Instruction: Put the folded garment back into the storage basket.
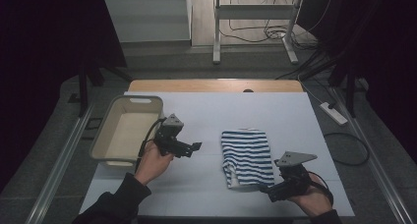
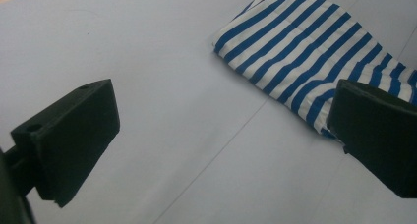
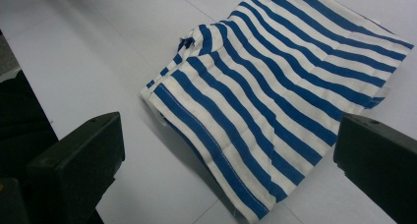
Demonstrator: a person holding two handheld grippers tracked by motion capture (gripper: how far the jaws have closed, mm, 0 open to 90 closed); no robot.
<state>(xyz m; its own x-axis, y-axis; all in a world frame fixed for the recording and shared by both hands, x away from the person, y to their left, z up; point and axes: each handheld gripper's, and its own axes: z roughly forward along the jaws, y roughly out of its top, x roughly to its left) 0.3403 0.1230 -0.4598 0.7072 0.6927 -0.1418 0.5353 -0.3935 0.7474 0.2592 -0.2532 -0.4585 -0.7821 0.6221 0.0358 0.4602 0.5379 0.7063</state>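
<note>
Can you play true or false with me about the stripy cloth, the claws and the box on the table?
1. The stripy cloth is blue and white. True.
2. The cloth is inside the white bin. False: it lies on the table, to the right of the bin.
3. The left claw is squeezing the cloth. False: its jaws are open, with nothing between them.
4. The right claw is open near the cloth's near edge. True.
5. The cloth is spread out perfectly flat. False: it is folded and rumpled.

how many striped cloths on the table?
1. A folded blue-and-white striped cloth lies right of centre on the white table, between the left gripper and the right gripper. A second layer folded beneath can't be ruled out.
</note>
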